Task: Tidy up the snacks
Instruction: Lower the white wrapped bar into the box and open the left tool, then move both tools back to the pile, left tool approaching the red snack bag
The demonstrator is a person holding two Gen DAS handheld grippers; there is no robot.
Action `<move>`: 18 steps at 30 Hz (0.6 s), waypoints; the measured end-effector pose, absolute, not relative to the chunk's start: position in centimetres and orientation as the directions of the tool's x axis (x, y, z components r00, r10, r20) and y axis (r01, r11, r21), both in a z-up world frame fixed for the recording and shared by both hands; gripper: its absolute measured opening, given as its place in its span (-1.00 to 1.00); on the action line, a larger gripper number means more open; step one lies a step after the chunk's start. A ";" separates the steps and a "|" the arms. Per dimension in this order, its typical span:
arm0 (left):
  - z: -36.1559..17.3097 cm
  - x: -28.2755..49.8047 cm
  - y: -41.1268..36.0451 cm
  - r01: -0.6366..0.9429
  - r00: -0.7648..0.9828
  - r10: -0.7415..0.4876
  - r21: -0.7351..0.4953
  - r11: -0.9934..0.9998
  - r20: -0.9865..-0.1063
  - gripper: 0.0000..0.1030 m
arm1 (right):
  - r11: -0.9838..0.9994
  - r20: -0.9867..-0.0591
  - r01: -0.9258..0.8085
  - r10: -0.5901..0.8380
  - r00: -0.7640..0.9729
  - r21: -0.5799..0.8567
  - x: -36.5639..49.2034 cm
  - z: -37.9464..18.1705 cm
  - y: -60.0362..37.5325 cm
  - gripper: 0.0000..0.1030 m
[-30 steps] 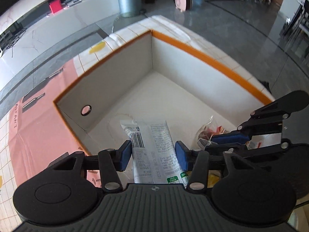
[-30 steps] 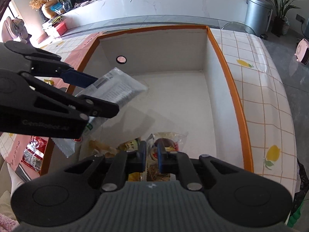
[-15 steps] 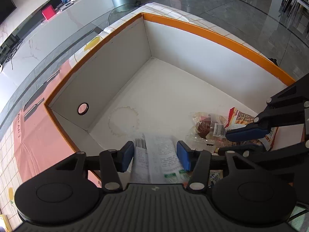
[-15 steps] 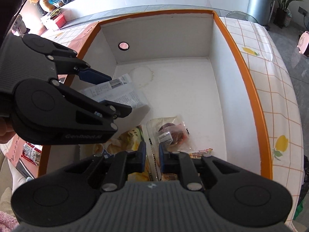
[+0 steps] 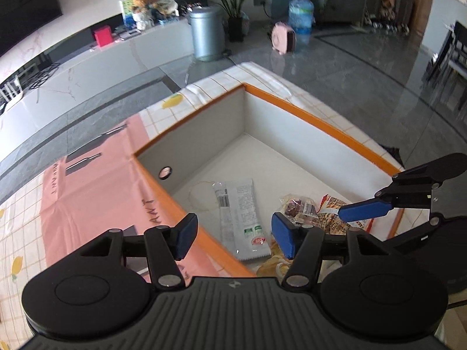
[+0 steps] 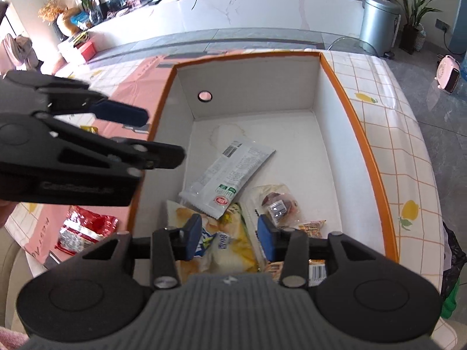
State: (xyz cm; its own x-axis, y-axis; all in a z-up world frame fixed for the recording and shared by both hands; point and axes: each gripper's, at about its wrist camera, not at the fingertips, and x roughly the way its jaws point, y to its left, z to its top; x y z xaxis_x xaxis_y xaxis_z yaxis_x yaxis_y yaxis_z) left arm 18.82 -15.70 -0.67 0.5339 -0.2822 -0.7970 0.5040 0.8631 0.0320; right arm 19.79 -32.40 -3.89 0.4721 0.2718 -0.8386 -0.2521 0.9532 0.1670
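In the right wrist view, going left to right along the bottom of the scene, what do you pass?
Red packet on the tablecloth → box's orange left rim → yellow chip bag → clear-wrapped dark snack → orange right rim.

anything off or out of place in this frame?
Two things. A red snack packet lies on the tablecloth outside the box, while the other snacks are inside. There is also a faint ring stain on the box floor near the white wrapper. Nothing looks spilled or torn.

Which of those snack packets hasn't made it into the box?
The red packet. It lies on the pink cloth outside the box's orange-edged wall, while the white, yellow and clear-wrapped snacks all lie inside.
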 end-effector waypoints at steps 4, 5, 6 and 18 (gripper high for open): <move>0.7 16.4 -12.2 0.444 0.582 -0.276 0.015 0.896 -0.765 0.34 | 0.958 -0.796 -0.220 0.277 0.539 0.184 17.5 -2.3 -31.2 -0.02; 0.9 15.8 -11.4 0.432 0.593 -0.269 0.018 0.902 -0.759 0.34 | 0.958 -0.782 -0.216 0.278 0.558 0.187 16.8 -1.9 -30.7 -0.02; 1.0 15.0 -10.2 0.416 0.609 -0.260 0.022 0.909 -0.749 0.35 | 0.958 -0.766 -0.214 0.282 0.578 0.192 16.0 -1.6 -30.1 0.03; -1.9 9.2 1.8 0.181 0.640 -0.127 -0.012 0.983 -0.758 0.37 | 0.925 -0.669 -0.211 0.376 0.641 0.317 9.5 -3.3 -20.3 0.14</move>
State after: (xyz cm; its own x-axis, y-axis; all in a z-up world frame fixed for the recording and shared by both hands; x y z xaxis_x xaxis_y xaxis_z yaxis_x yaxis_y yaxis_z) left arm 9.25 1.83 -1.93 0.6402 -0.1270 -0.7577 0.1807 0.9835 -0.0121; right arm 9.53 -20.27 -3.33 0.6411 0.3758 -0.6692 -0.2115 0.9247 0.3167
